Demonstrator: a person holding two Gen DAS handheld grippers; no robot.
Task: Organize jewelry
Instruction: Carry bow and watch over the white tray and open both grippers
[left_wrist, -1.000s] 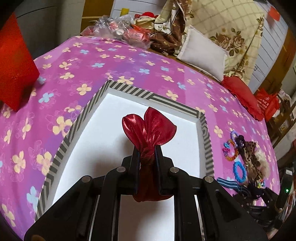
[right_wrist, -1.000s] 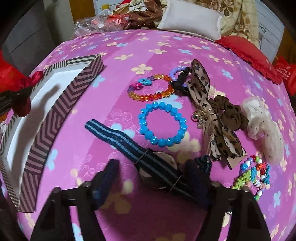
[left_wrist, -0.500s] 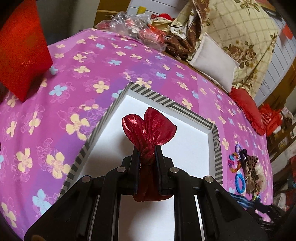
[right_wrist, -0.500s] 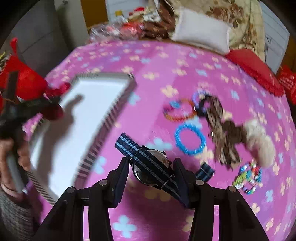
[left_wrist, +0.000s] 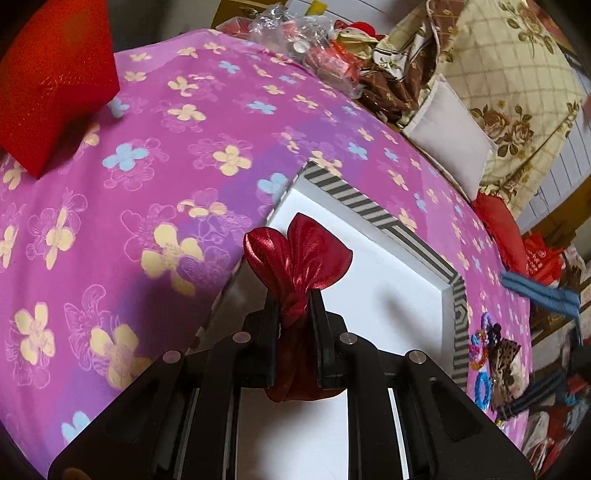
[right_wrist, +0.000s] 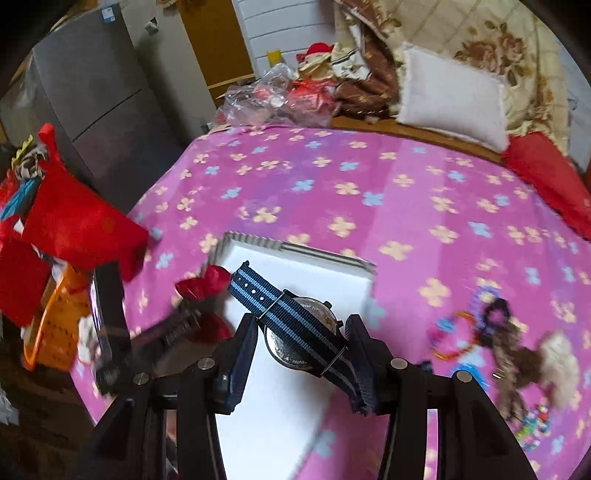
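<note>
A tray (right_wrist: 291, 417) is laid on a bedspread (right_wrist: 369, 192) and is seen near the middle of the right wrist view. A watch (right_wrist: 295, 332) is held above the tray, between the right gripper's (right_wrist: 301, 354) fingers. A fabric pouch (left_wrist: 295, 258) is held over the tray's near left edge by the left gripper (left_wrist: 293, 332). Bracelets and hair ties (right_wrist: 495, 343) are spread to the right of the tray. A pillow (right_wrist: 450, 99) is placed at the far right, beyond the bedspread.

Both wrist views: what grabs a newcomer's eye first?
The shiny red bow pinched in the left tool, held over the near corner of the white striped-rim box. Then the blue-striped watch clamped in the right tool above that box, on a loud pink flowered bedspread.
</note>
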